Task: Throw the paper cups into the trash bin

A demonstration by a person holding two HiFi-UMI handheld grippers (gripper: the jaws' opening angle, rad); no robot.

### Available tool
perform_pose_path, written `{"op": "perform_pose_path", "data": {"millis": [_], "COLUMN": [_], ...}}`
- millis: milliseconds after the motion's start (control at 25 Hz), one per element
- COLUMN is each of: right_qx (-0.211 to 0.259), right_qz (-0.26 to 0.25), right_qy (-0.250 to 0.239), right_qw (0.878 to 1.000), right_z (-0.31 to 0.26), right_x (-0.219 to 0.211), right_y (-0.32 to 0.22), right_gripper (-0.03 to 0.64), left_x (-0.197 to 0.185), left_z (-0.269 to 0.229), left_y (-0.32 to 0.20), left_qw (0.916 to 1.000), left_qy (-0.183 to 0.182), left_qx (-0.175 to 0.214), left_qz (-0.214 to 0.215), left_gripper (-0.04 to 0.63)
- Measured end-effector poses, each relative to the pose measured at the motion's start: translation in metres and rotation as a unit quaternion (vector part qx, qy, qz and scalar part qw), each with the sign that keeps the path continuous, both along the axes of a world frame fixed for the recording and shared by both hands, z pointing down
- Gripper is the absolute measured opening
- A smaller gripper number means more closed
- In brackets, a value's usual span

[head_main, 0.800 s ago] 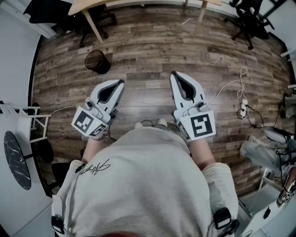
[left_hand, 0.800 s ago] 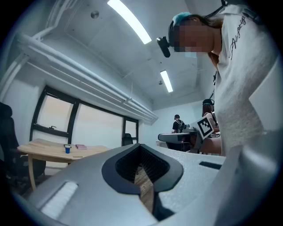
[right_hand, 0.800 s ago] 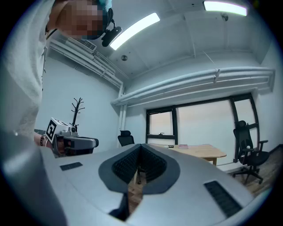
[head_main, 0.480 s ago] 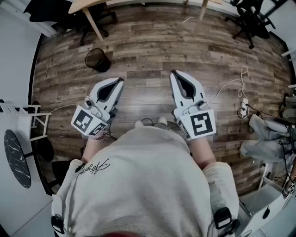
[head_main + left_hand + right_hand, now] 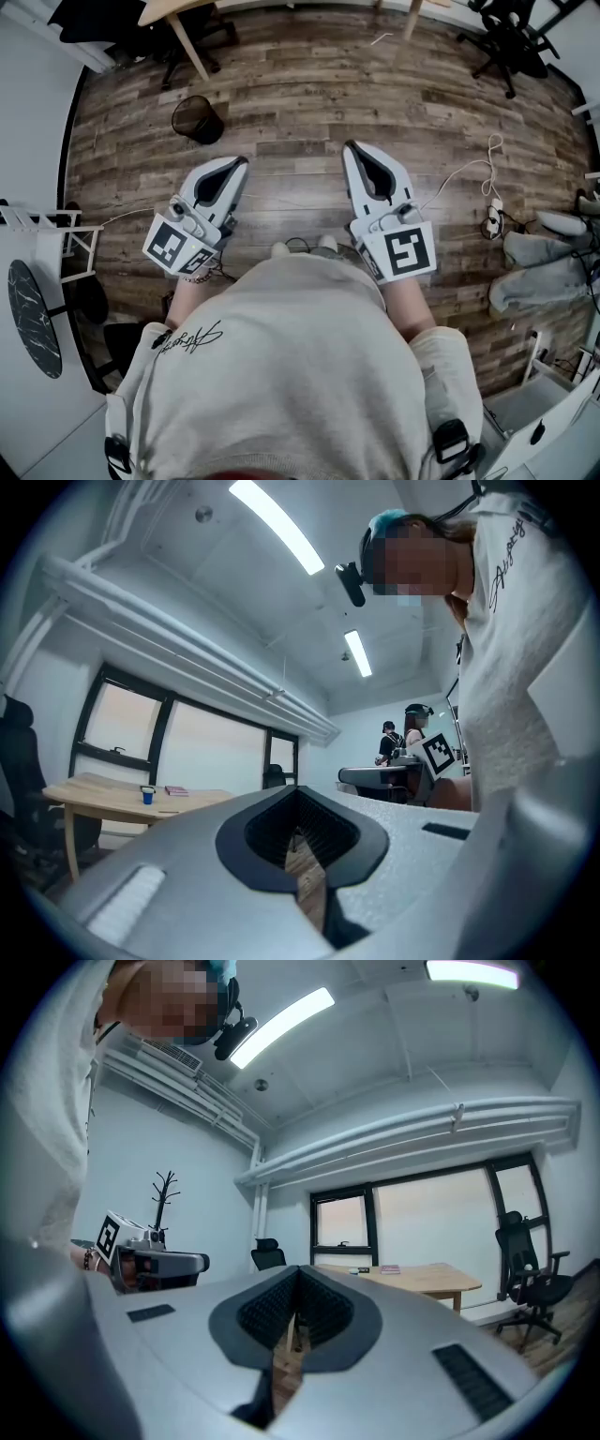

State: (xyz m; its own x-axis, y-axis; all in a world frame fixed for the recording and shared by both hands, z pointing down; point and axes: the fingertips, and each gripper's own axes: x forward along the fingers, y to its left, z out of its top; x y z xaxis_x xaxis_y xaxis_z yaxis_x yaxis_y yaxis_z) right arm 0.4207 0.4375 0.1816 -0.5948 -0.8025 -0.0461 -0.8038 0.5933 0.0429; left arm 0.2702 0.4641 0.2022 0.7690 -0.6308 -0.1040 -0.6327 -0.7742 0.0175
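Observation:
The black mesh trash bin stands on the wood floor, ahead and to the left of me. I see no paper cup on the floor. A small blue cup-like thing sits on the wooden table in the left gripper view. My left gripper is held level at waist height, its jaws meeting at the tip with nothing between them. My right gripper is beside it, also shut and empty. Both point forward over bare floor.
A wooden table and office chairs line the far side. A power strip with cables lies to the right, near a seated person's legs. A white rack and a dark round table stand on the left.
Both grippers have stayed almost where they were. The legs of the person at the right edge have shifted up and to the right.

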Motion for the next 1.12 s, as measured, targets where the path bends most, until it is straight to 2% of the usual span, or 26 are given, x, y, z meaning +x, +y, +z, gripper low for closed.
{"op": "perform_pose_path", "data": {"millis": [360, 800, 1120], "right_qx": [0.002, -0.004, -0.004], "right_qz": [-0.006, -0.029, -0.051], "right_qy": [-0.009, 0.007, 0.007], "right_qw": [1.000, 1.000, 0.999], "right_z": [0.000, 0.009, 0.013], "right_x": [0.027, 0.077, 0.084], "right_y": [-0.004, -0.005, -0.011], "right_gripper": [0.009, 0.009, 0.009], "left_x": [0.020, 0.069, 0.082], "left_z": [0.000, 0.001, 0.007], "left_y": [-0.004, -0.010, -0.011], "left_qw": [0.9999, 0.9993, 0.9989], "left_qy": [0.007, 0.018, 0.011], "left_qx": [-0.001, 0.002, -0.007], "left_qz": [-0.012, -0.033, -0.044], "left_gripper": [0.003, 0.003, 0.003]}}
